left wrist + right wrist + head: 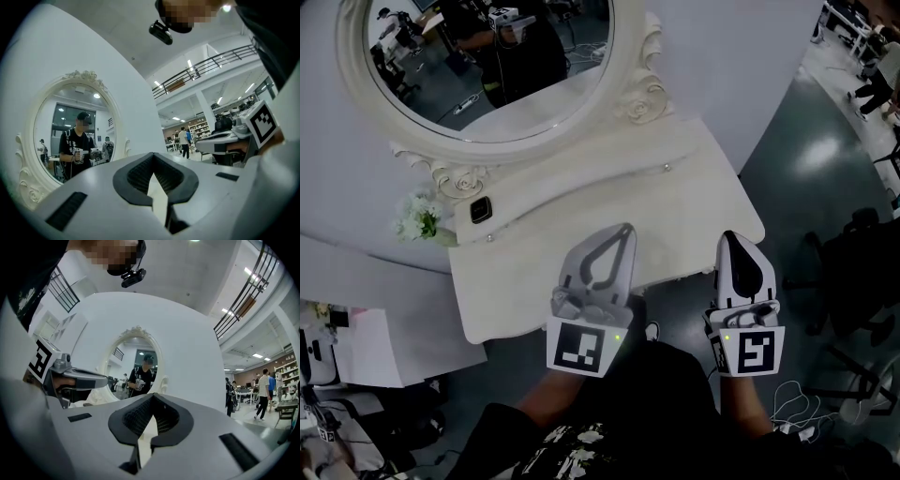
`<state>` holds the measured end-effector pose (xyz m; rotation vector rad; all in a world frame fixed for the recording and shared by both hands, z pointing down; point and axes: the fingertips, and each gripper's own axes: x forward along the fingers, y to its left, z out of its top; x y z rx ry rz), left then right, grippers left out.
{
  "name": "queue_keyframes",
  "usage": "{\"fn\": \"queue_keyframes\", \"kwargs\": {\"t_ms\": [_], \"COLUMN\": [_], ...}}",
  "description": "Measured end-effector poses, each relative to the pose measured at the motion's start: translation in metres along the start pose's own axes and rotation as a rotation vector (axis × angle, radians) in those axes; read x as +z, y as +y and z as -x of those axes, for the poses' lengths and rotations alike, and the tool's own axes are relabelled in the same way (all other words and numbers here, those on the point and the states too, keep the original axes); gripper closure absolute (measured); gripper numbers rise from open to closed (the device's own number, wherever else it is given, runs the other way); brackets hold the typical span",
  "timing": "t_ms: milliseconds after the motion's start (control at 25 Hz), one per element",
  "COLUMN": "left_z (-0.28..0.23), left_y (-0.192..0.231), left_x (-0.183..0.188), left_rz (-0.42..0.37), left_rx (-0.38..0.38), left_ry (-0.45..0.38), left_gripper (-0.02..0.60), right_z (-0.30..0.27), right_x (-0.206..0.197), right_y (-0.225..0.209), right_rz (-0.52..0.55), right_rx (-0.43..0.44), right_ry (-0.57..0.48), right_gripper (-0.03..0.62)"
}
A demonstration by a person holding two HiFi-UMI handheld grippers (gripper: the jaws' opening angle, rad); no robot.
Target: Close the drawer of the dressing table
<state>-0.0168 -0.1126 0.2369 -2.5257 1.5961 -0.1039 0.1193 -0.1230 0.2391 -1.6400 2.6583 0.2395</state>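
Observation:
The white dressing table stands below me, with an oval mirror behind its cream top. Two small knobs sit along a curved seam on the top. No drawer juts out past the front edge from this angle. My left gripper hovers over the front of the top, shut and empty. My right gripper hangs over the right front corner, also shut with nothing in it. Both point level at the mirror, which the right gripper view shows too. The fingertips of the left gripper and the right gripper meet.
A small black device and a bunch of white flowers lie at the table's back left. Dark office chairs and loose cables are on the floor to the right. A person walks in the hall behind.

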Motion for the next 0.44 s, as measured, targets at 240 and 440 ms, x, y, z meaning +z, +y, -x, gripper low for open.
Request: {"fn": "queue_keyframes", "kwargs": {"t_ms": [240, 440], "left_z": [-0.0008, -0.0048], "left_y": [-0.0044, -0.0063], "left_x": [0.0023, 0.0006], "left_rz": [-0.016, -0.010], "left_rx": [-0.007, -0.007], "left_ry": [-0.001, 0.004], "left_gripper": [0.580, 0.580], "right_z": [0.0046, 0.0051], "right_x": [-0.0015, -0.0059], "right_y": [-0.0046, -0.0079], "right_rz": [-0.004, -0.010], "right_rx": [-0.014, -0.012], "right_ry": [-0.005, 0.000], "right_gripper": [0.597, 0.597]}}
